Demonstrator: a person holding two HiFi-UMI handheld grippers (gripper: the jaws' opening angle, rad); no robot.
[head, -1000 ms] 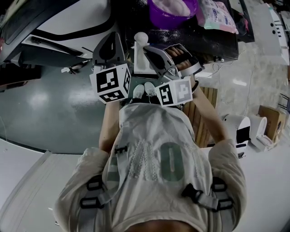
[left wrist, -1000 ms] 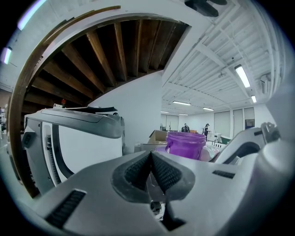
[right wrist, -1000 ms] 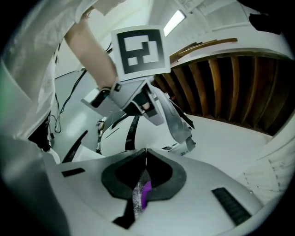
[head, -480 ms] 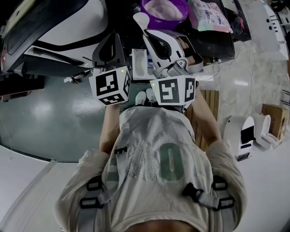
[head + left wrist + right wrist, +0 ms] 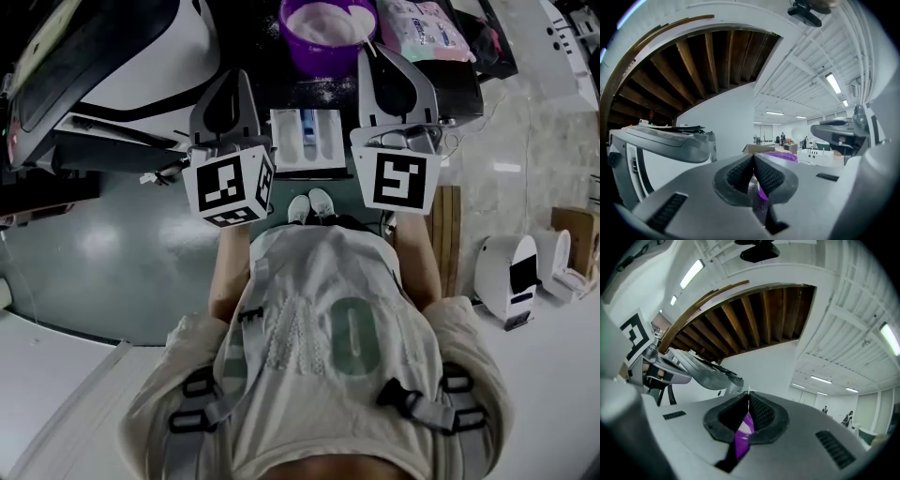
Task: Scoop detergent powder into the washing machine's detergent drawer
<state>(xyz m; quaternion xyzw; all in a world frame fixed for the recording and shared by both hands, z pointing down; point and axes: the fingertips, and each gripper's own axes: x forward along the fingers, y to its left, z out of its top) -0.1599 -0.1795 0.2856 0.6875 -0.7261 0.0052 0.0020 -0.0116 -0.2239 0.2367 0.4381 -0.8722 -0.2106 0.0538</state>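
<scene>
- Your right tongs [image 5: 373, 52] are pressed shut. A thin white sliver at their tips reads as the handle of the scoop [image 5: 369, 45], so I judge that they grip it.
- They point to 12 o'clock, with the tips at the rim of the purple bowl [image 5: 328, 28] of powder [image 5: 323, 21]. That aim suits reloading the scoop.
- The drawer [image 5: 307, 141] stands pulled out at 6 o'clock from the bowl, between your two tools. The trip from bowl to compartment is therefore short.
- Your left tongs [image 5: 232, 80] are closed on nothing, and the purple in their gap is only the bowl beyond. They wait at 9 o'clock of the drawer, beside the washing machine [image 5: 103, 66] and clear of the scoop's path.
- Half a second ago the right tool lay slanted across the drawer, with the scoop's head showing at the bowl's 9 o'clock side.
- Now the right tool has swung to 3 o'clock of the drawer and uncovered it. The scoop's head can no longer be told apart from the powder.
- The left tool has barely moved.
</scene>
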